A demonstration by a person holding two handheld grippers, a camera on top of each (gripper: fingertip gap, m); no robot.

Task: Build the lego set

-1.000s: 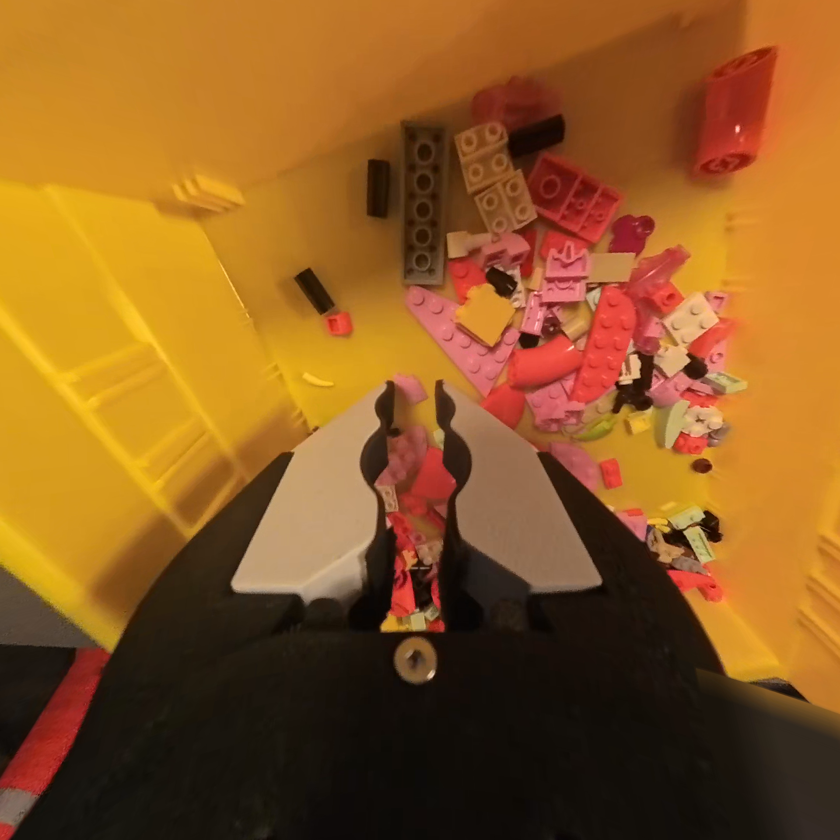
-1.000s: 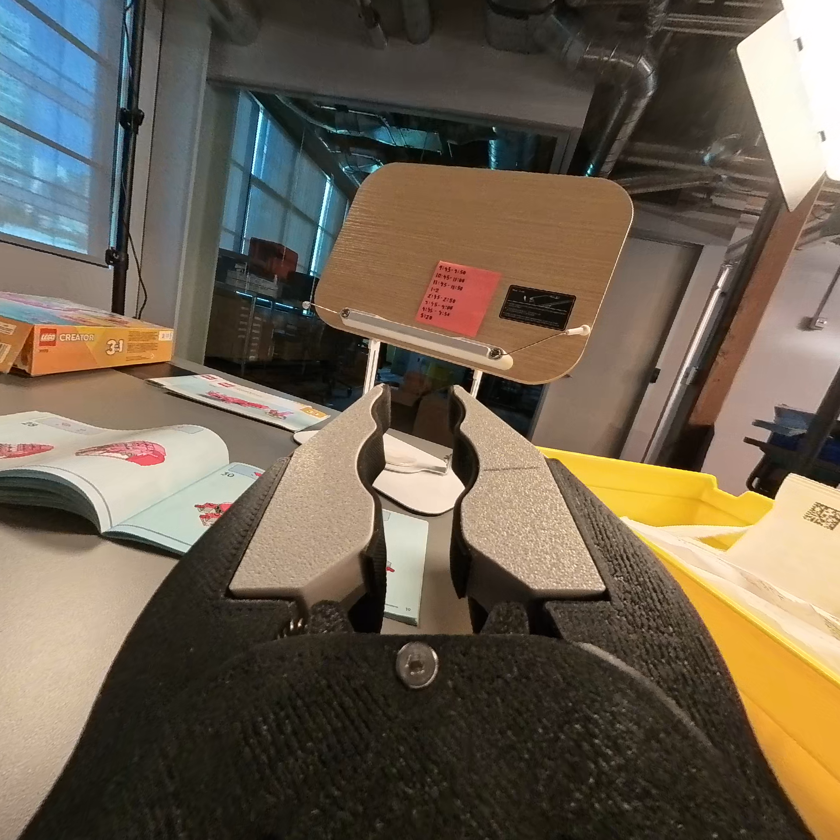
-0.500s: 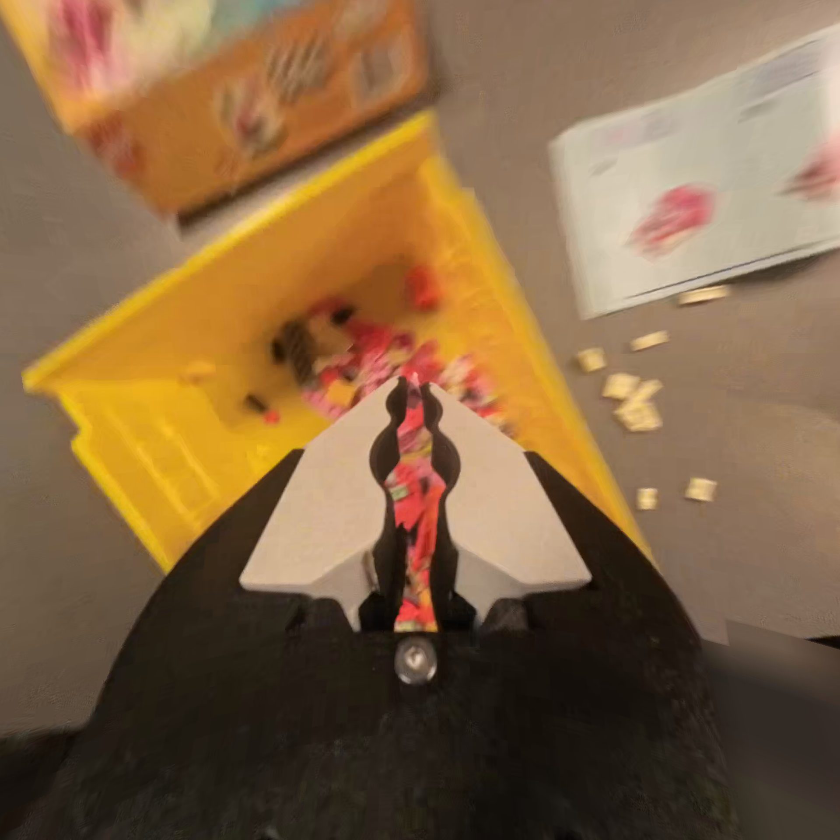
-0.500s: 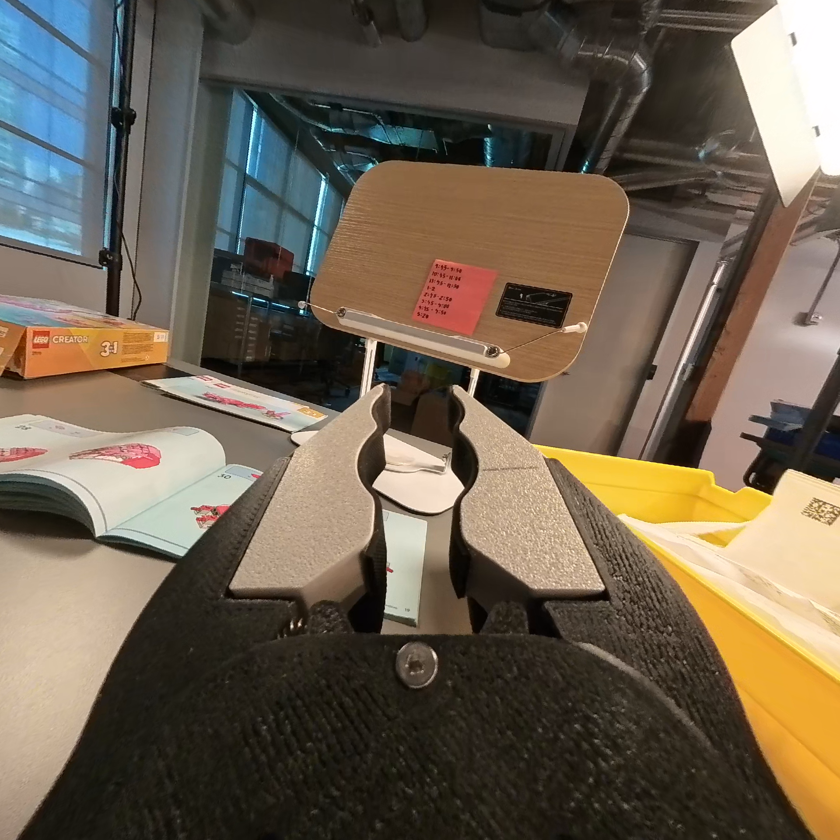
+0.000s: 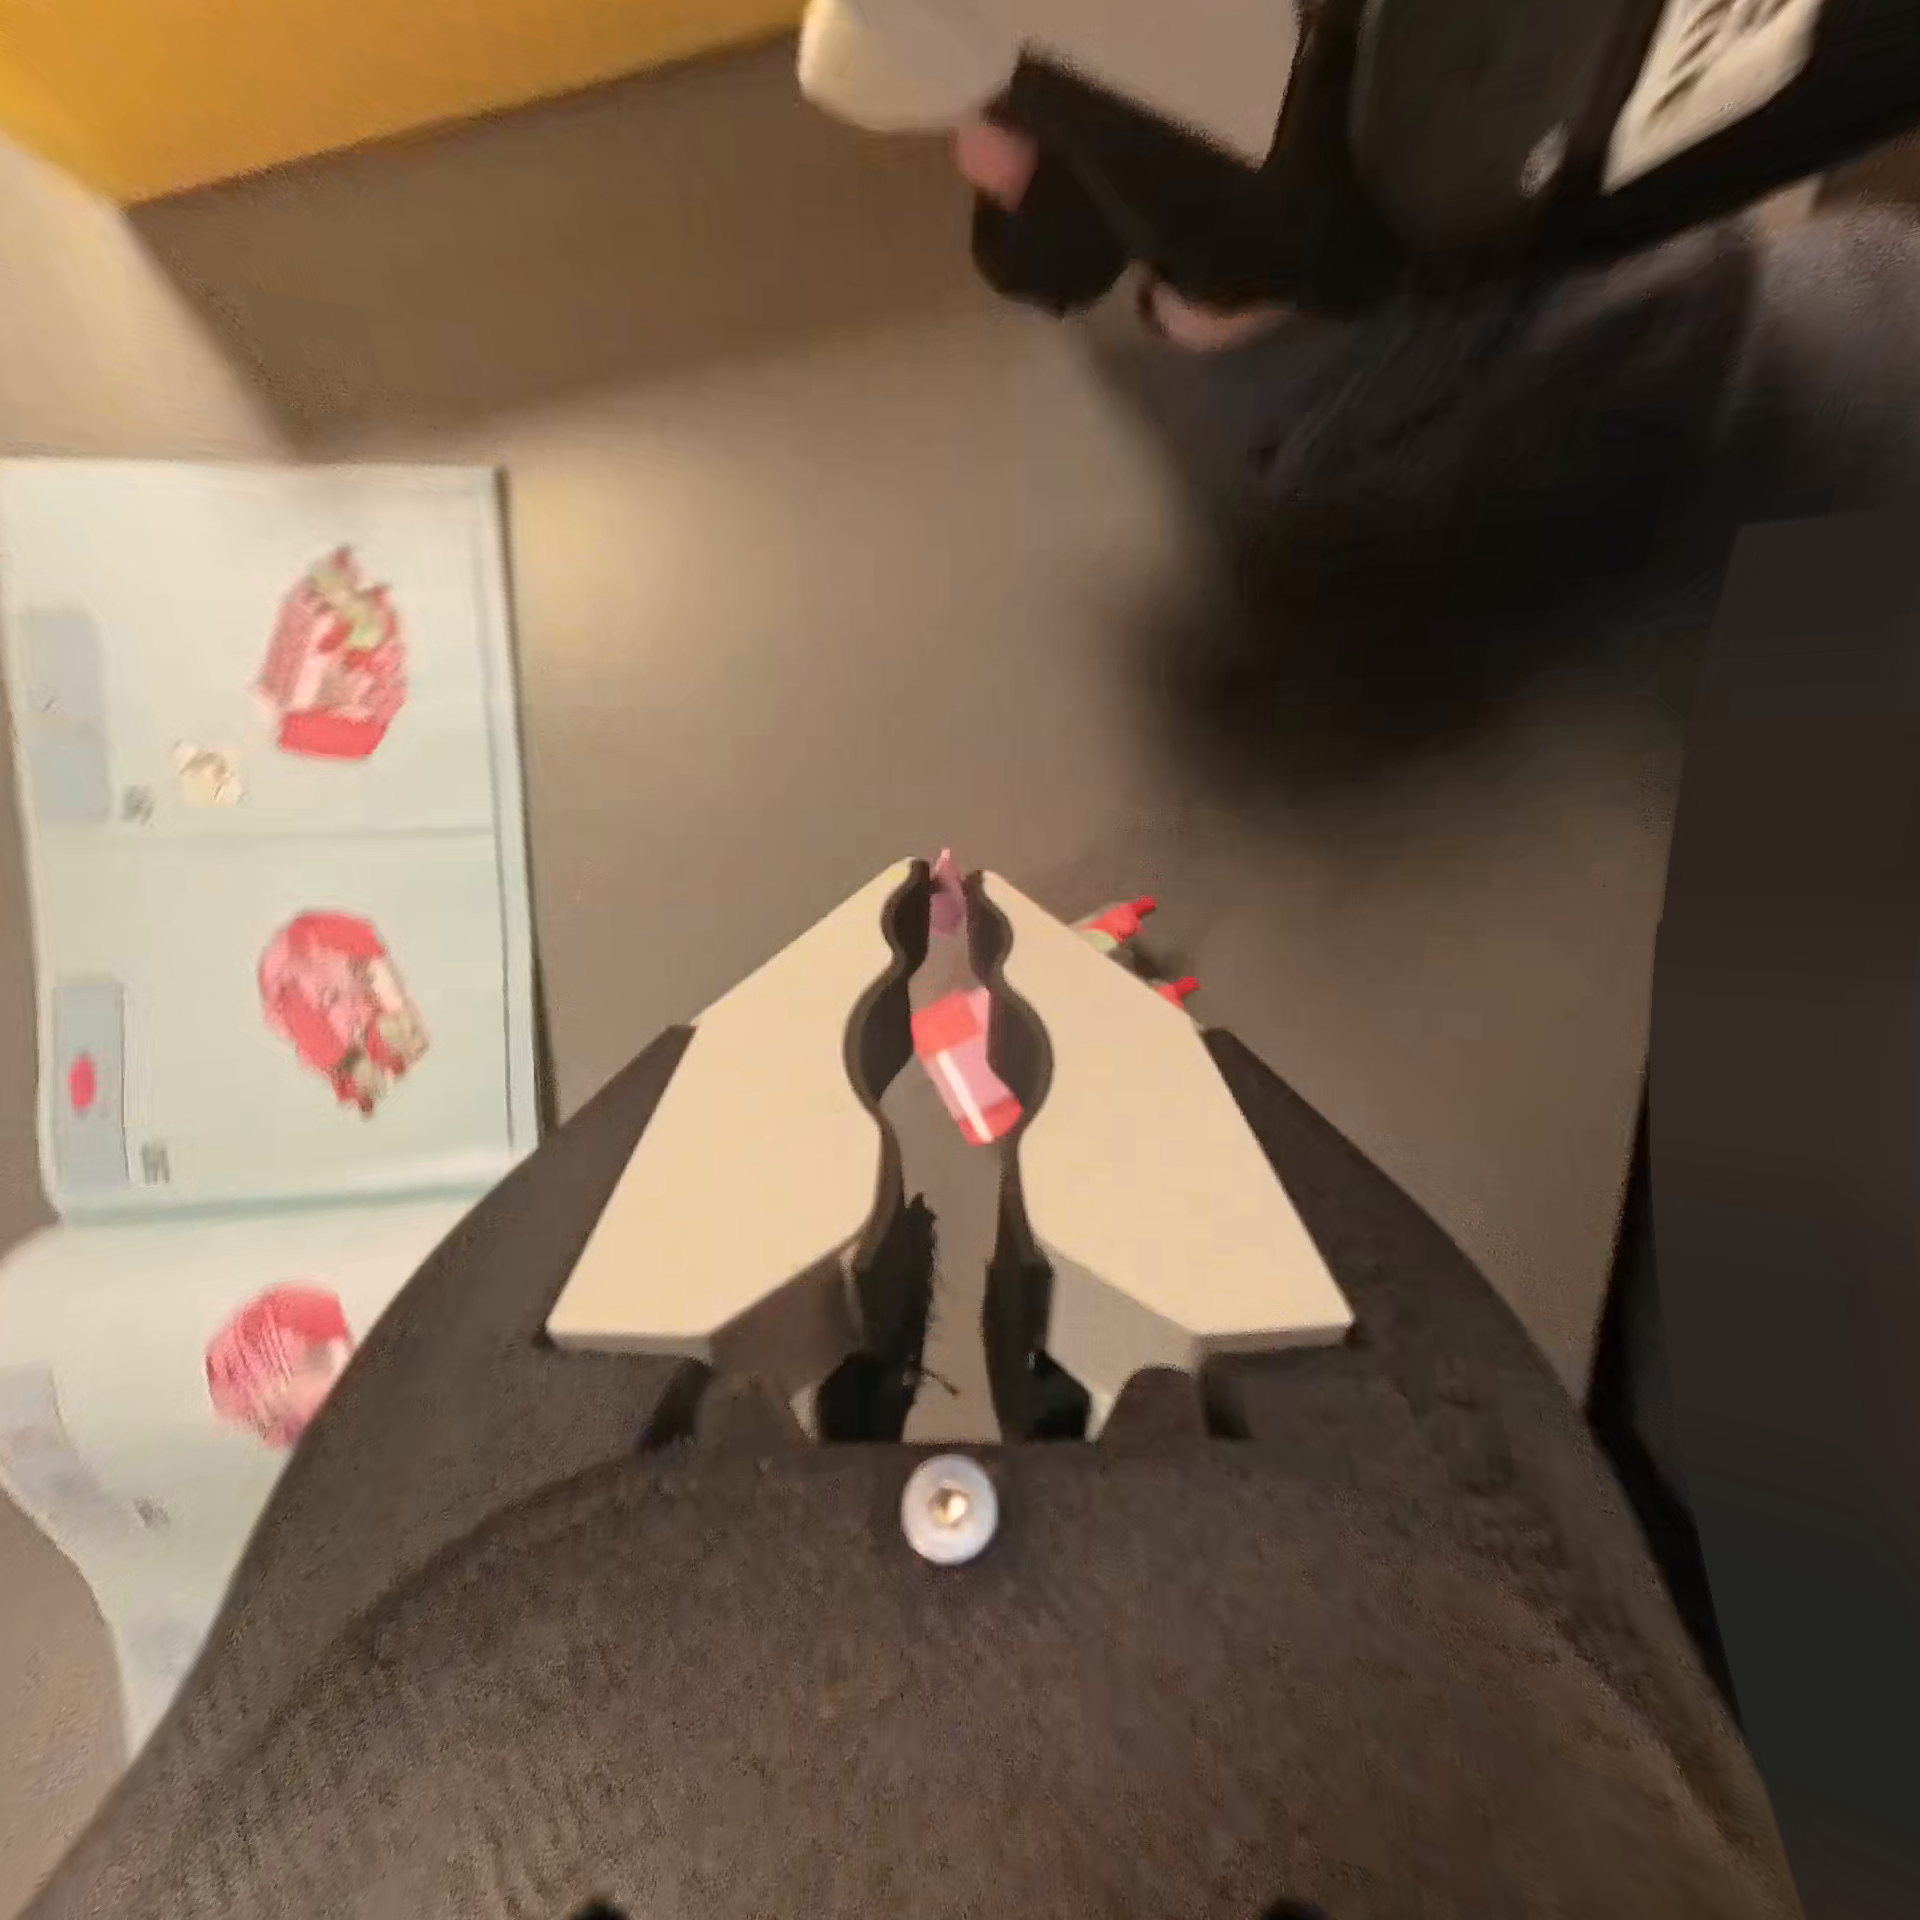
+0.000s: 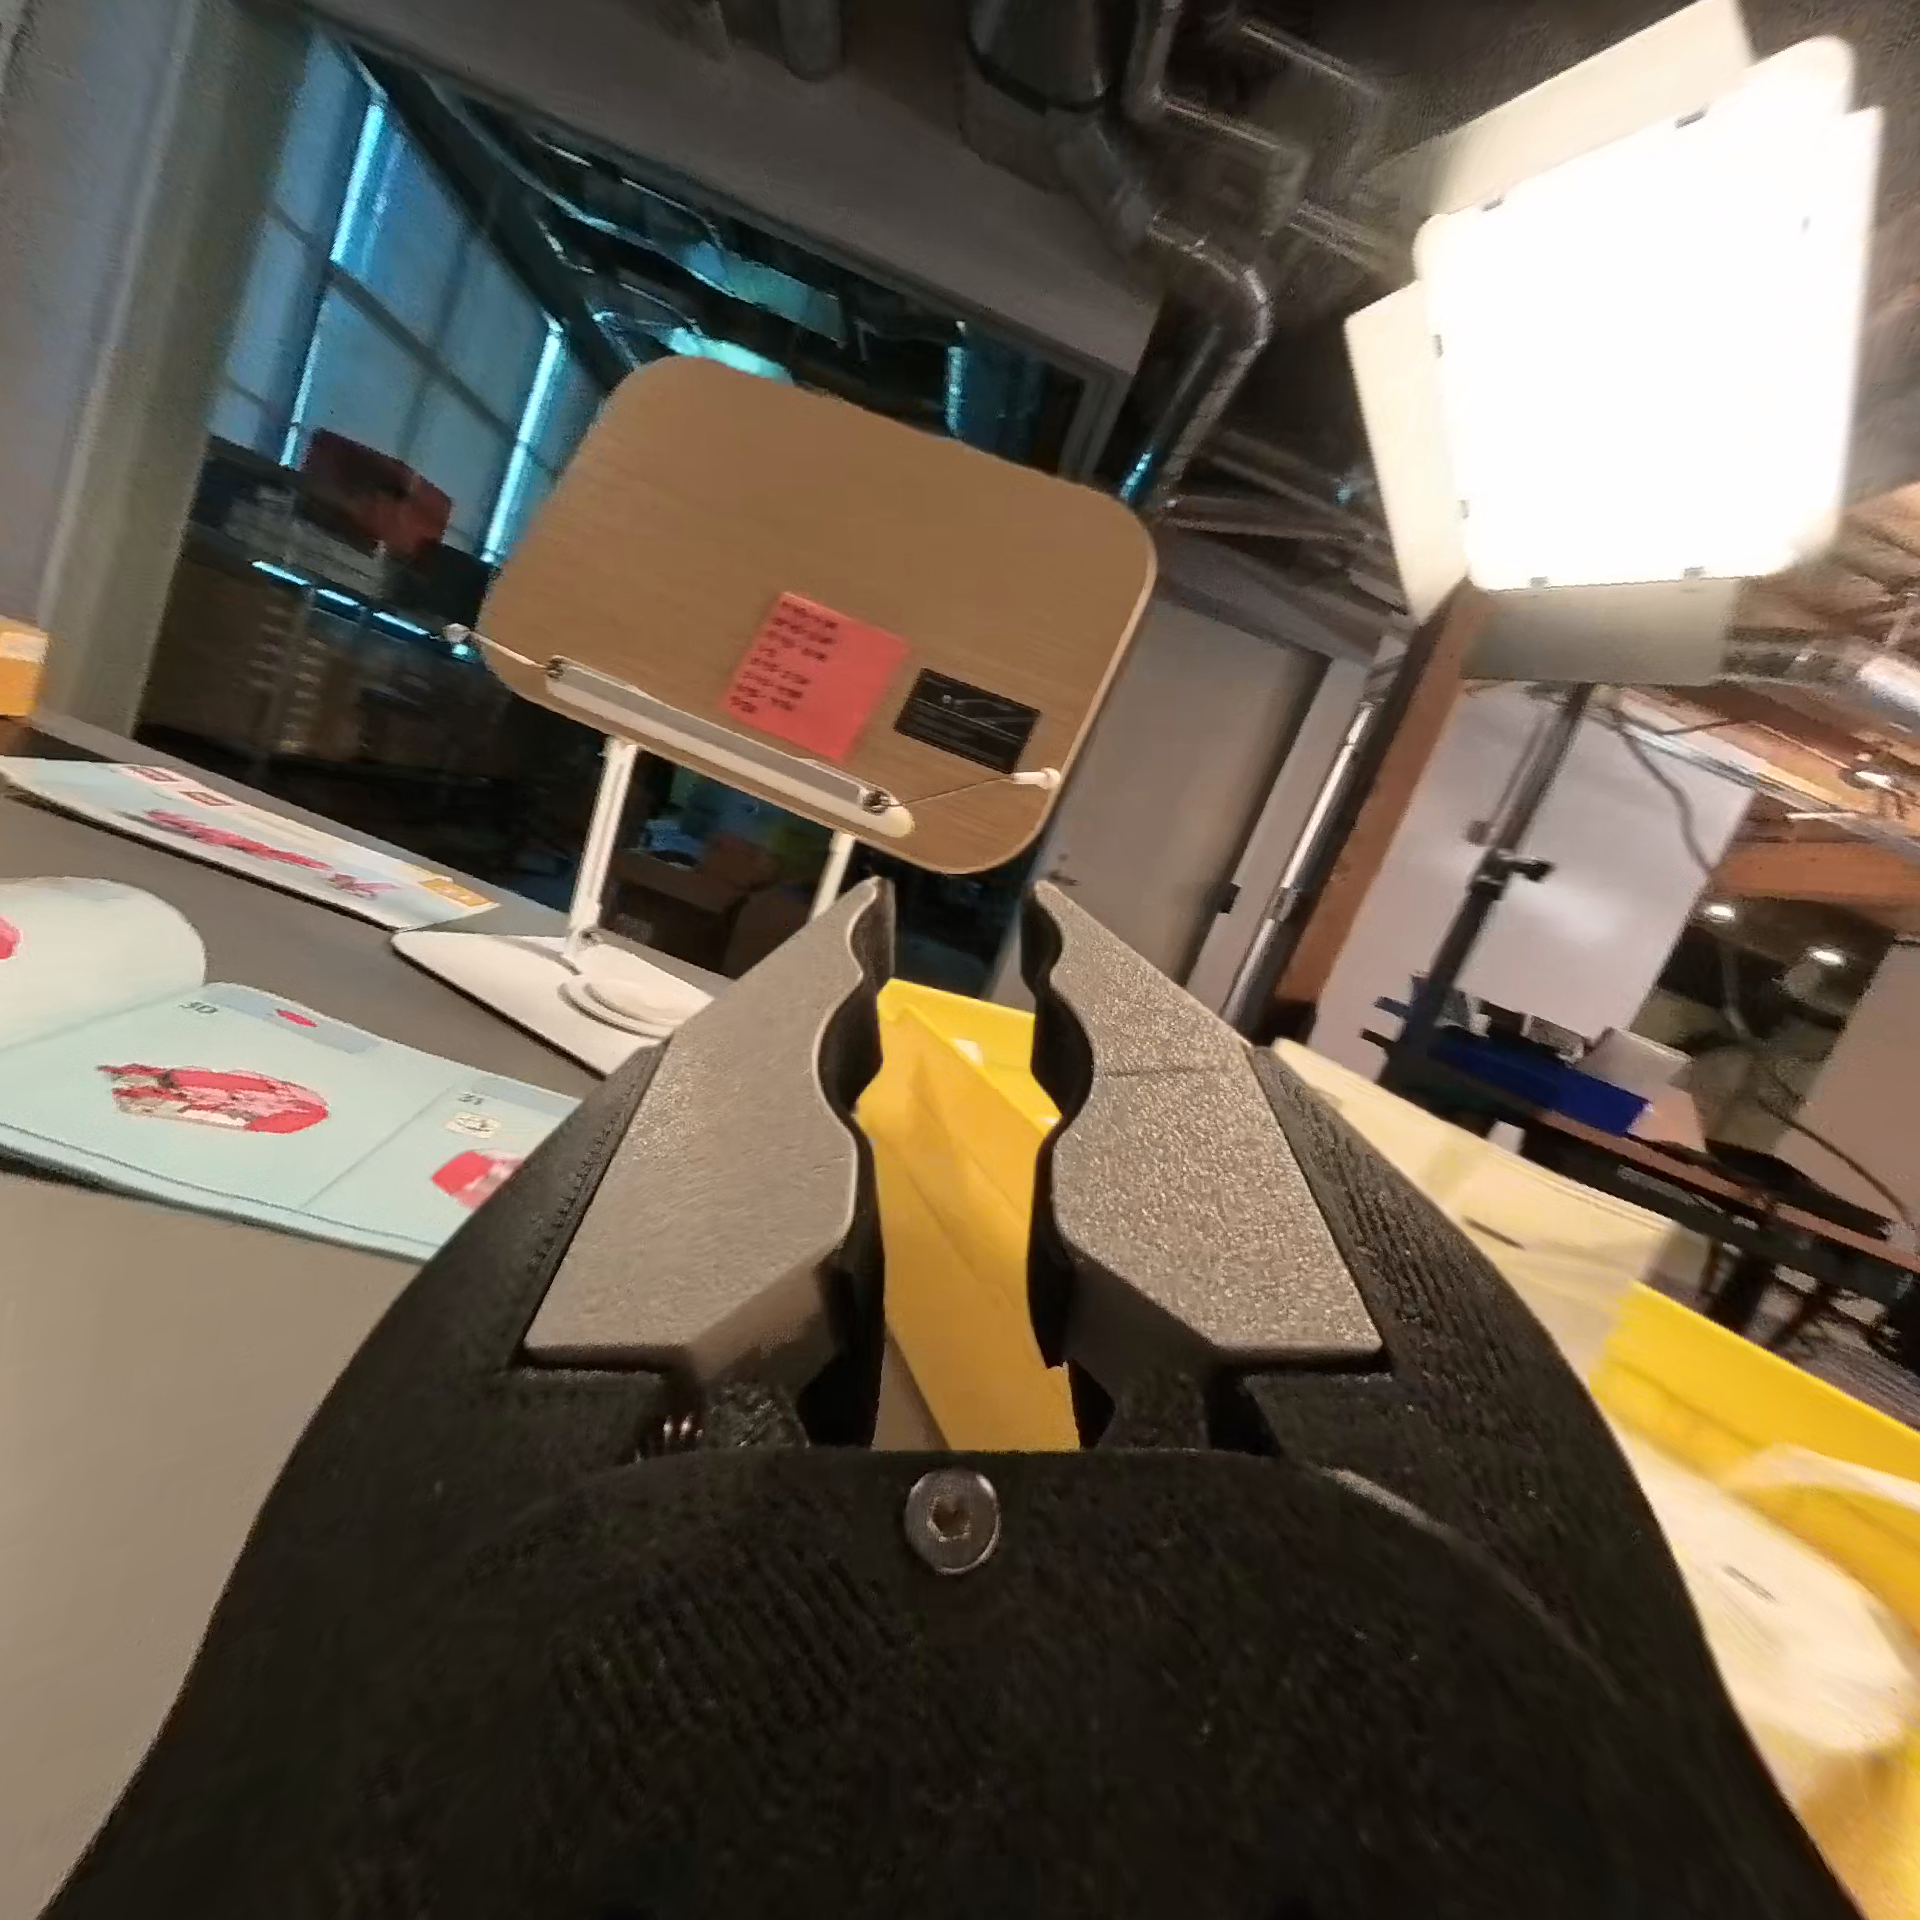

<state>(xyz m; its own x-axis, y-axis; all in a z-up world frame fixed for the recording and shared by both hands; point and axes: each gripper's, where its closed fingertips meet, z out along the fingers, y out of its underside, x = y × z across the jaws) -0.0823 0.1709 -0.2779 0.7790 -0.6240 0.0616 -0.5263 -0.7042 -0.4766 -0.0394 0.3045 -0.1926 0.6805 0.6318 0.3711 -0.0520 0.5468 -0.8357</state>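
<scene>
While the left wrist view is blurred, the nearer things in both views can be told.
Left gripper [image 5: 943,891]: its tips are nearly together and pinch a small pink piece [image 5: 945,902] that sticks out a little past them.
Under the left jaws: a red and pink brick build [image 5: 964,1070] lies on the table, seen through the wider gap behind the tips; more red parts [image 5: 1122,920] show just beyond the right finger.
Right gripper [image 6: 958,909]: jaws stand apart with nothing between the pads; it hovers by the corner of a yellow bin [image 6: 966,1122].
Bin contents: pale paper or bags [image 6: 1496,1236], too blurred to name.
Writing nearby: an open pale-blue instruction booklet [image 5: 270,831] shows red model drawings and page numbers; a second closed booklet [image 6: 260,852] lies farther back.
Surface: a matte grey table [image 5: 831,582].
Stand: a wood-faced book stand [image 6: 821,613] on a white base bears a red sticky note [image 6: 816,673] with handwriting and a small black label [image 6: 966,717].
Person: a hand [image 5: 1101,177] grips the other gripper's black handle.
Room: a lit light panel [image 6: 1621,353], large windows [image 6: 395,343] and exposed ceiling pipes [image 6: 1195,208].
</scene>
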